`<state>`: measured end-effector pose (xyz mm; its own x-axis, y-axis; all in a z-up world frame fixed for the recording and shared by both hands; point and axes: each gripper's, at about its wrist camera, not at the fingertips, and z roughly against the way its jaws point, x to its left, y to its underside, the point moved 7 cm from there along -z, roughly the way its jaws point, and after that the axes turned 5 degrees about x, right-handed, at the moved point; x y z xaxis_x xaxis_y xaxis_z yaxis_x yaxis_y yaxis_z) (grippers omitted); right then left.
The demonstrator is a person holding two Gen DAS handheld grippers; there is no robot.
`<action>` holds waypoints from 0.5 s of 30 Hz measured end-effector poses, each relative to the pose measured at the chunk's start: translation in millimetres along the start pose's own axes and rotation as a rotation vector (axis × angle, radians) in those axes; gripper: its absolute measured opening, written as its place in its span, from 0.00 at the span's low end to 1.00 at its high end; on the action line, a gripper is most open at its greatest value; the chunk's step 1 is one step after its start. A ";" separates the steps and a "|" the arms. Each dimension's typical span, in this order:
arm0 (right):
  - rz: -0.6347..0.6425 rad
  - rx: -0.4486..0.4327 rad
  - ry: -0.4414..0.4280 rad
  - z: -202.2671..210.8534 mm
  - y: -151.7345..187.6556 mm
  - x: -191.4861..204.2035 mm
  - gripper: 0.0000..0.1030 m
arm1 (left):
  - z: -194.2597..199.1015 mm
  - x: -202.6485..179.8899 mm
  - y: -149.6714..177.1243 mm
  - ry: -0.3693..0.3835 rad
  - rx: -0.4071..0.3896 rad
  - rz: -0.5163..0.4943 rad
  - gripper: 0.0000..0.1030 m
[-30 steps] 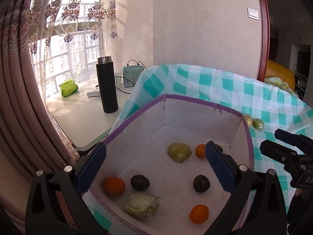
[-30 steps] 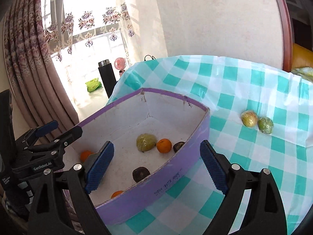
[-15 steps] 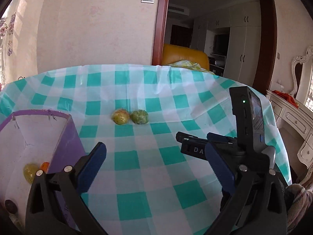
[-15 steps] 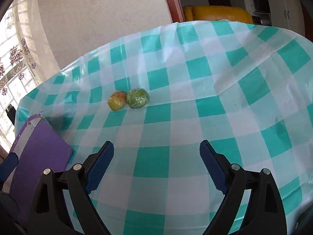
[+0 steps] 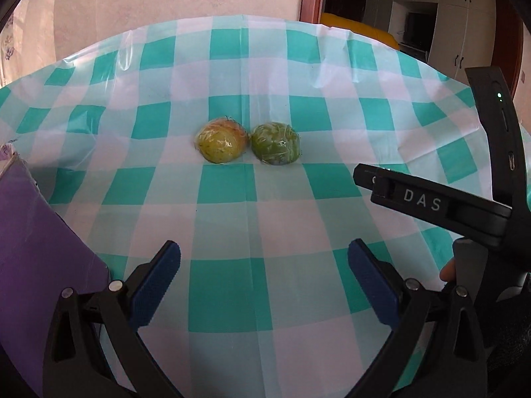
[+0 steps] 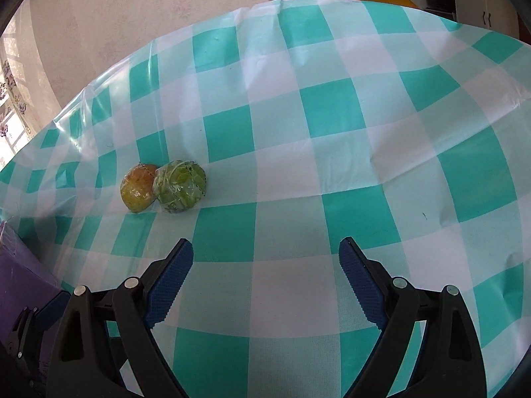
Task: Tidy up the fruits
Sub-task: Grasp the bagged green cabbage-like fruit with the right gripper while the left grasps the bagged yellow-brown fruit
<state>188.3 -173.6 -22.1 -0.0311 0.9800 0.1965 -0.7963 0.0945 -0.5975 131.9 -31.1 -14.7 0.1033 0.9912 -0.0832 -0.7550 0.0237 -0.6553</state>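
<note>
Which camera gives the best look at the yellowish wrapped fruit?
The left wrist view: the yellowish wrapped fruit sits near centre, fully visible beside the green wrapped fruit. In the right wrist view it lies off to the left and the green one overlaps its right side.

Two wrapped fruits, a yellow fruit and a green fruit, are seen side by side on the checked tablecloth. The left gripper is held wide apart, with nothing between its pads. A purple box is seen at the left edge.
</note>
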 end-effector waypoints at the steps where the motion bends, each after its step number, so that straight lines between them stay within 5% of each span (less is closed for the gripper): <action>1: 0.028 0.013 0.001 -5.3 -2.5 5.0 0.84 | -2.5 3.6 -2.5 0.004 0.003 0.020 0.98; 6: 0.096 0.104 -0.095 -34.4 -12.1 22.7 0.84 | -9.0 23.9 -3.2 0.049 0.039 0.152 0.98; 12: 0.111 0.048 -0.136 -43.2 -37.1 30.8 0.83 | -8.5 23.3 -3.5 0.058 0.036 0.158 0.98; 15: 0.186 0.068 -0.109 -56.5 -44.3 48.0 0.72 | -6.5 27.0 -4.4 0.058 0.018 0.179 0.98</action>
<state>256.3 -120.9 -30.2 -0.2435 0.9545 0.1723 -0.8097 -0.1022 -0.5778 142.2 -5.3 -19.0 0.0028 0.9705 -0.2409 -0.7758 -0.1499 -0.6129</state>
